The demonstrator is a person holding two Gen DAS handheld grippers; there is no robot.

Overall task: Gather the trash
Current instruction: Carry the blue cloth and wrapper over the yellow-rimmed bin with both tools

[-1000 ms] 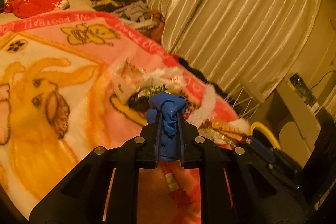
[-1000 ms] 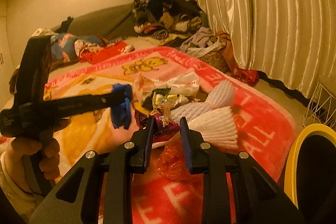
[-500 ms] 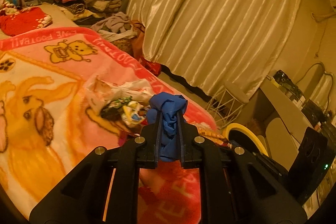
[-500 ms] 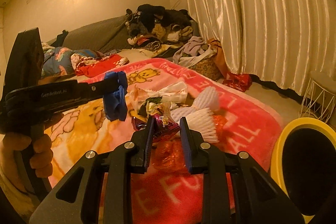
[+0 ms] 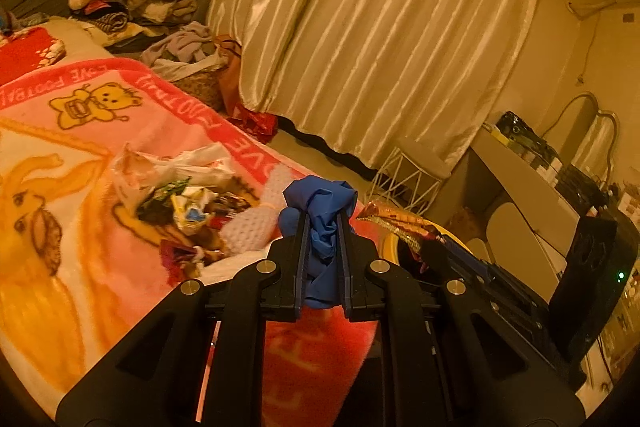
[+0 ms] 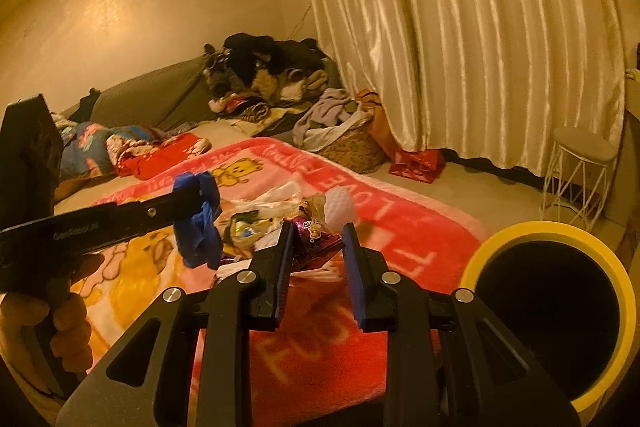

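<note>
Pink fleece blanket (image 6: 420,227) on the bed carries everything; it lies below and ahead of both sets of jaws. Yellow-rimmed bin (image 6: 548,235) sits low, to the right of the right jaws, mouth open.

Trash pile (image 5: 188,195) (white bag, wrappers, foam netting) rests on the blanket, left of and beyond the left jaws.

Left gripper (image 5: 322,227): jaws pressed onto a crumpled blue plastic wad (image 5: 320,203), which bulges above the tips and hangs below them.

Right gripper (image 6: 316,243): jaws part-spread, a purple snack wrapper (image 6: 312,239) between them. It lies against the left jaw; whether the right jaw touches it, I cannot tell.

Risks, largest first:
- Purple wrapper looks loosely held. If it is carried toward the bin like this, it probably slips out onto the blanket or floor.
- Bin lies on the right side; the left gripper must cross near the right one. Collision likely if both move together.
- Blue wad is springy; released over the rim instead of the opening, it may catch there.
</note>
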